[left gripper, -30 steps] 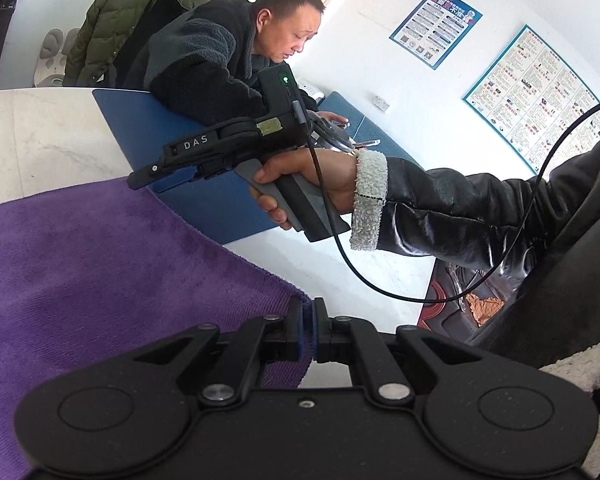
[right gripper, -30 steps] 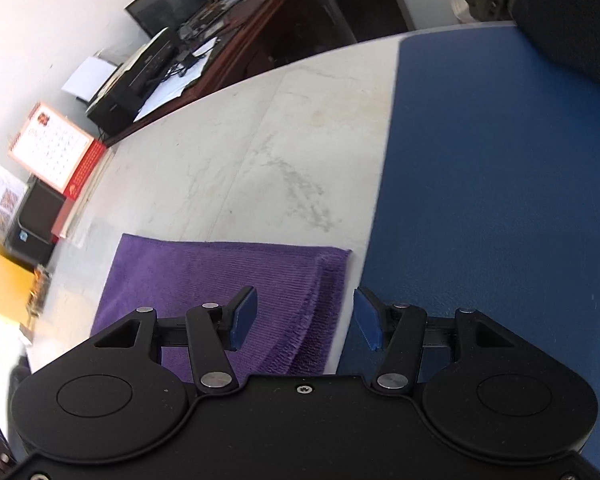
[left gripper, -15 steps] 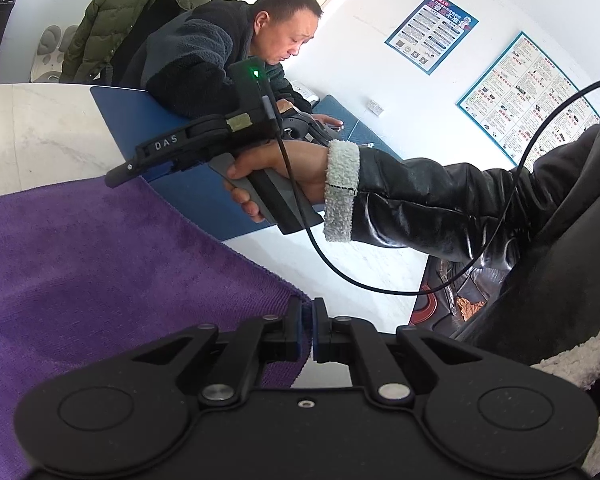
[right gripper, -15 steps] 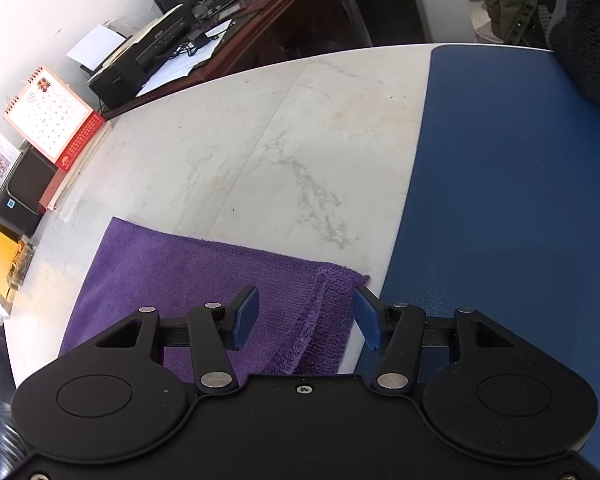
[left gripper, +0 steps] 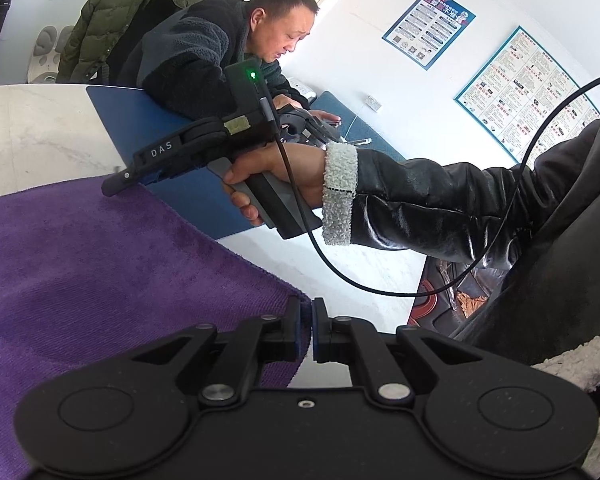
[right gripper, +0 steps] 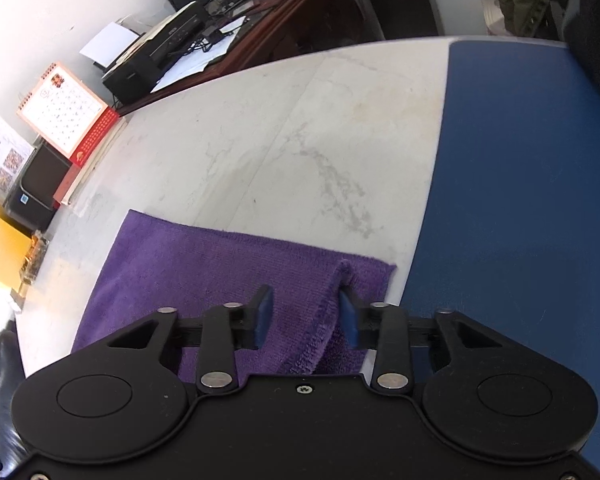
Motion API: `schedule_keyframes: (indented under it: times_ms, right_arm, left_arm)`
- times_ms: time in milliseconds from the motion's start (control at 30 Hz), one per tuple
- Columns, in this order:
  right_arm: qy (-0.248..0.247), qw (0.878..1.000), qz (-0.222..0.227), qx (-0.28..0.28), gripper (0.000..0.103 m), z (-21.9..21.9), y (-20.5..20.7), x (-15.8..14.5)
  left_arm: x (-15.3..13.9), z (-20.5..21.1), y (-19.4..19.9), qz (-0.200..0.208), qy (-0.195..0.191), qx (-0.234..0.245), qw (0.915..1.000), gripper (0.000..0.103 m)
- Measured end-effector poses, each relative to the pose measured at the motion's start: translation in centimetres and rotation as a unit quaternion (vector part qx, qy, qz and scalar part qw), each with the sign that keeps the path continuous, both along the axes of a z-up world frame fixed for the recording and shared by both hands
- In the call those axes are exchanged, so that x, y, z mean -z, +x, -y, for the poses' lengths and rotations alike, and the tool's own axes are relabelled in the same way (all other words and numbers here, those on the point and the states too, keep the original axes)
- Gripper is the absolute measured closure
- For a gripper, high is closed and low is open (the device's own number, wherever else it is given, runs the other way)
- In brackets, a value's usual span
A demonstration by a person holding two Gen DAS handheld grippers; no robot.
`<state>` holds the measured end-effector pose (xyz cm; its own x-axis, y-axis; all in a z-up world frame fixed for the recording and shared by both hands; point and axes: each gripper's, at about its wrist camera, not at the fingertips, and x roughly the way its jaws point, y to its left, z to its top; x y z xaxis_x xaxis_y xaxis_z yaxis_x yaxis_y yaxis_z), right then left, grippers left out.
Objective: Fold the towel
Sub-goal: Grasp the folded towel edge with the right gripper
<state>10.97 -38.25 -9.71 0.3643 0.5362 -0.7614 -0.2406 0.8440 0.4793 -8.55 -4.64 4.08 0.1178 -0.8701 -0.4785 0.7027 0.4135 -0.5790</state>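
So the purple towel [right gripper: 236, 280] is lying flat on a pale marble-look table [right gripper: 292, 136], and its right edge sits just beside a blue mat [right gripper: 532, 200] that covers the right part of the tabletop.

The left gripper [left gripper: 305, 330] is basically shut, pads almost touching. The near corner of the towel comes right up to where the pads meet, but I honestly cannot tell from the left wrist view whether any cloth is actually caught in there or the fingers are just parked against the edge. No lifted fabric that I can see, it all looks flat.

The right gripper [right gripper: 305, 316] is down at the towel's far right corner. Its jaws have just been closing in, and there's a raised ridge of towel bunched up between them. The right pad [right gripper: 347, 318] looks like it's against that ridge, while the left pad [right gripper: 263, 316] still has a bit of flat towel showing between it and the fold, so it isn't a proper pinch. In the left wrist view you can see the same gripper from the side, tip touching down at the towel edge, held by a hand [left gripper: 276, 178] coming out of a black sleeve with a fleecy cuff [left gripper: 339, 194], and a black cable [left gripper: 340, 268] looping off it.

Another person in a dark fleece jacket [left gripper: 188, 52] sits at the far side, leaning on the blue mat.
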Motion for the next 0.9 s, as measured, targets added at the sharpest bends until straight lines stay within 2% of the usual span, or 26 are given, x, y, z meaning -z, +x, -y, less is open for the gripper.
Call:
schedule_keyframes:
  times_ms: [67,167,300,433,500,633,800,900]
  right_arm:
    - [0.022,1.000,-0.009,0.019,0.097,0.7,0.2,0.4]
    - [0.052,0.998,-0.028,0.035,0.101,1.6,0.6,1.1]
    - [0.072,0.996,-0.038,0.045,0.101,2.2,0.7,1.2]
    - [0.041,0.998,-0.023,0.038,0.101,2.0,0.4,0.5]
    - [0.044,0.998,-0.025,0.037,0.101,1.9,0.3,0.5]
    - [0.114,0.990,-0.043,0.066,0.101,2.8,0.3,0.5]
    - [0.183,0.978,-0.055,0.085,0.101,3.1,0.6,-0.4]
    - [0.198,0.976,-0.049,0.079,0.101,2.3,1.0,-1.6]
  left_arm:
    - [0.0,0.1,0.0,0.000,0.003,-0.004,1.0000,0.099]
    - [-0.2,0.0,-0.1,0.002,0.003,-0.014,0.9999,0.099]
    - [-0.3,-0.6,-0.5,0.007,-0.001,-0.028,0.9996,0.099]
    - [-0.4,-1.1,-0.8,0.011,-0.004,-0.037,0.9993,0.099]
    - [-0.2,-1.2,-0.8,0.013,-0.005,-0.042,0.9990,0.099]
    - [-0.4,-2.0,-0.8,0.013,-0.028,-0.061,0.9976,0.099]
    - [-1.7,-4.5,-0.9,0.023,-0.071,-0.105,0.9917,0.099]
    - [-1.7,-5.3,-1.2,0.022,-0.061,-0.104,0.9924,0.099]
